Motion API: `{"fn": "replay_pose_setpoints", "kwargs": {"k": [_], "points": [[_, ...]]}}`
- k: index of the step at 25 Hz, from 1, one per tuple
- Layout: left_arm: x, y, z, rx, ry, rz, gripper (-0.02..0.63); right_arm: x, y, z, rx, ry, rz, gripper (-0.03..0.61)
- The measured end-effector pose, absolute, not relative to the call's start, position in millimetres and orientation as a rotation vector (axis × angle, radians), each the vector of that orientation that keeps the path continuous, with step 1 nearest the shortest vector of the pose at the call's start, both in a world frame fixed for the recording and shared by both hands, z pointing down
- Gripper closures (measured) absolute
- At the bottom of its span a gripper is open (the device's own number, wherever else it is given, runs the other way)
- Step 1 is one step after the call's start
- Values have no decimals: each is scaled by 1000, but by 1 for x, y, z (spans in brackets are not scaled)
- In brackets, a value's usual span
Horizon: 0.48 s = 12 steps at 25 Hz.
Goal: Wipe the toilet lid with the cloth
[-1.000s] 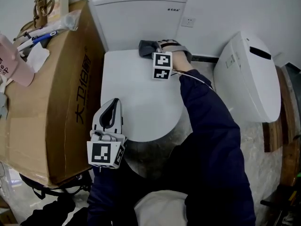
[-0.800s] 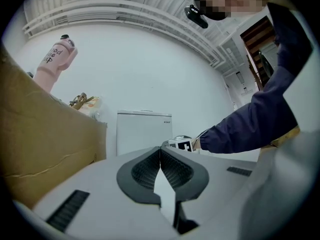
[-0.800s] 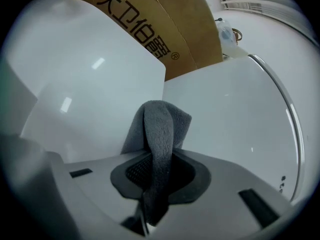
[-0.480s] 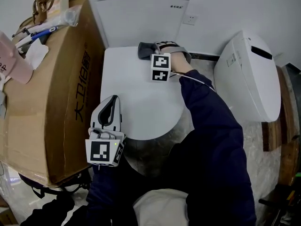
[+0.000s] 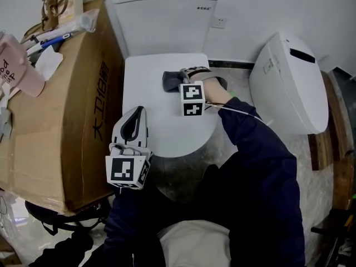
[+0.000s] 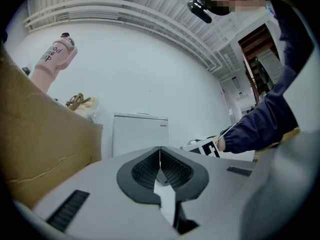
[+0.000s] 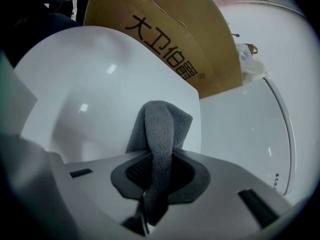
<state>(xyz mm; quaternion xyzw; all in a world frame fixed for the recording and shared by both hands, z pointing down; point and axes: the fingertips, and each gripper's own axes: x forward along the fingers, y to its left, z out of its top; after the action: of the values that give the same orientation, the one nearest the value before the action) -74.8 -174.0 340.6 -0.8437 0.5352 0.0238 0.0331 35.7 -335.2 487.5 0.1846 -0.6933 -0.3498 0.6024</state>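
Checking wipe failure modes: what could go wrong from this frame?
1. The right hand-held gripper pinches only a narrow fold of the cloth; drag on the toilet lid could pull it free.
2. The cloth is bunched, so the jaws might scrape the lid.
3. The left hand-held gripper, shut and empty, sits at the lid's front left edge; a sweep could hit it.

right gripper (image 5: 182, 78) dragged the grey cloth (image 5: 170, 82), clamped in its jaws, away from the rear edge of the toilet lid (image 5: 156, 113) by the tank (image 5: 167, 24), toward mid-lid, nearer the person
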Motion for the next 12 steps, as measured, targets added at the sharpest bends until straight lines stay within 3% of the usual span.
{"fn": "replay_pose_setpoints", "kwargs": {"k": [12], "points": [[-72,-170,336,-2611,1591,75,598,37,-228,498,340,-1632,-756,514]]}}
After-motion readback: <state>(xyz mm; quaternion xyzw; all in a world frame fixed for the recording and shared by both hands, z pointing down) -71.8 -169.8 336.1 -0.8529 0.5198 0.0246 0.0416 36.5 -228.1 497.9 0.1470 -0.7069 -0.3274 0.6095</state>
